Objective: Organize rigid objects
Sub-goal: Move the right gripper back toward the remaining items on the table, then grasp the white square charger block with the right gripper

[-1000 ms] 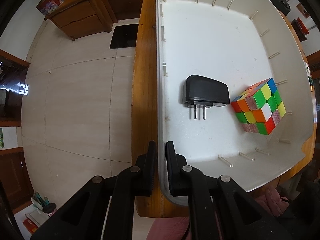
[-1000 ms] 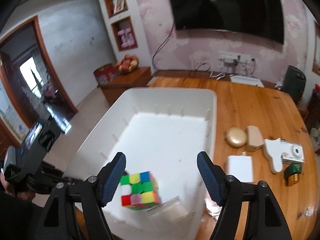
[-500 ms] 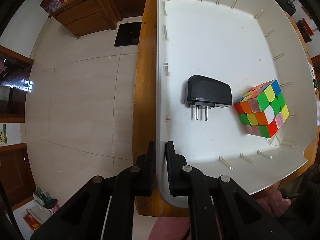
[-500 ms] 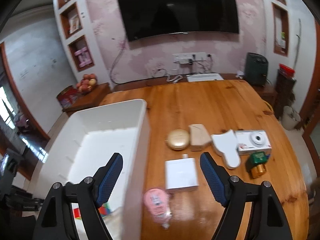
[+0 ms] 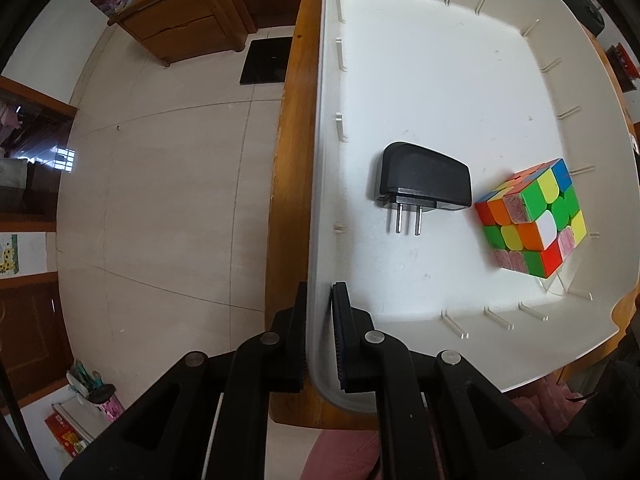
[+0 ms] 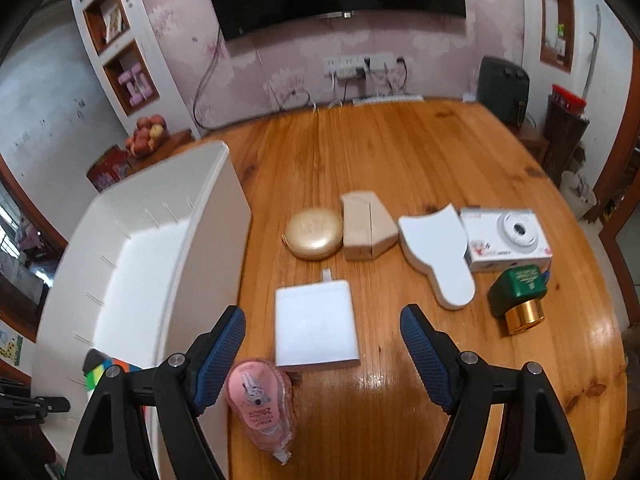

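My left gripper point(image 5: 320, 308) is shut on the near left rim of the white bin point(image 5: 320, 200). Inside the bin lie a black plug adapter point(image 5: 424, 182) and a colourful puzzle cube point(image 5: 532, 220). My right gripper point(image 6: 322, 344) is open and empty, above the wooden table point(image 6: 400, 152), over a white square charger point(image 6: 314, 326). The bin point(image 6: 168, 256) stands to its left, with the cube point(image 6: 100, 372) just visible. A pink correction tape point(image 6: 258, 404) lies beside the left finger.
On the table lie a gold round compact point(image 6: 314, 232), a beige box point(image 6: 366, 226), a white flat paddle-shaped item point(image 6: 440, 252), a white camera point(image 6: 508, 238) and a green bottle with a gold cap point(image 6: 518, 296). The bin sits at the table's left edge point(image 5: 288, 160), above the floor.
My right gripper has swung right, from above the bin and the cube to above the table and the white charger. The left gripper stays clamped on the bin rim.
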{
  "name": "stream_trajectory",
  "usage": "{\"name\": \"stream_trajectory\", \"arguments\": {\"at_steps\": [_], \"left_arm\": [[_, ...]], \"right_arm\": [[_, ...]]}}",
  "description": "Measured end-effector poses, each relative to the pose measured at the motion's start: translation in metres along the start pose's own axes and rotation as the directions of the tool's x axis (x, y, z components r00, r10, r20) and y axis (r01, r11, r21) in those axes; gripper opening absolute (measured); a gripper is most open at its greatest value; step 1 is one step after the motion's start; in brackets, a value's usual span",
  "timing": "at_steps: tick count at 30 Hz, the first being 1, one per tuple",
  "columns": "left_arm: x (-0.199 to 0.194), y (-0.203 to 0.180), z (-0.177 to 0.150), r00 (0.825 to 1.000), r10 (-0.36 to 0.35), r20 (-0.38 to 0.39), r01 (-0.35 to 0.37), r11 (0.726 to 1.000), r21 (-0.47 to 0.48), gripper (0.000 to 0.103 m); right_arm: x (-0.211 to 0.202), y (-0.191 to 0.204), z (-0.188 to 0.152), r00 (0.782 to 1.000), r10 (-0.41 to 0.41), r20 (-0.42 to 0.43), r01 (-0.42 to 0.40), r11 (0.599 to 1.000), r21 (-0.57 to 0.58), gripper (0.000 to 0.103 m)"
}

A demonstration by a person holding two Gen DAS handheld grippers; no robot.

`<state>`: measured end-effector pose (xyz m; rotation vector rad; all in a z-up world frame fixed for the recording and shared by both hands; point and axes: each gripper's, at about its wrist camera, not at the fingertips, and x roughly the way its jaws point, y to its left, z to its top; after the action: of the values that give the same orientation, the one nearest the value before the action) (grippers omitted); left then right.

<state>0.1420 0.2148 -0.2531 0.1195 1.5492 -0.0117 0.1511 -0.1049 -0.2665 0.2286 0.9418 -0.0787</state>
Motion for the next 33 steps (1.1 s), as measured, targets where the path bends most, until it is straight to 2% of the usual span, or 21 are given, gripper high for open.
{"name": "stream_trajectory", "arguments": {"at_steps": [12,20,23,25,33], "left_arm": [[0.0,-0.005,-0.005,1.0,0.027,0.016,-0.026,0.999,-0.018,0.013],[0.0,-0.005,-0.006,0.999,0.028,0.02,-0.028,0.999,-0.016,0.014],[-0.001,-0.005,-0.006,0.999,0.029,0.02,-0.029,0.999,-0.017,0.014],[-0.001,-0.005,-0.006,0.999,0.028,0.02,-0.028,0.999,-0.017,0.014],[-0.001,-0.004,-0.006,0.999,0.027,0.022,-0.027,1.0,-0.012,0.014]], "right_arm": [[0.039,-0.001,-0.004,0.988,-0.018,-0.153,0.015,1.0,-0.021,0.08],[0.045,0.001,-0.005,0.985,-0.017,-0.171,0.013,1.0,-0.026,0.079],[0.045,0.003,-0.003,0.986,-0.006,-0.169,0.0,0.999,-0.036,0.07],[0.045,0.008,-0.002,0.985,0.012,-0.17,-0.02,0.999,-0.051,0.057],[0.045,0.011,0.0,0.983,0.0,-0.184,-0.011,0.998,-0.059,0.056]]}}
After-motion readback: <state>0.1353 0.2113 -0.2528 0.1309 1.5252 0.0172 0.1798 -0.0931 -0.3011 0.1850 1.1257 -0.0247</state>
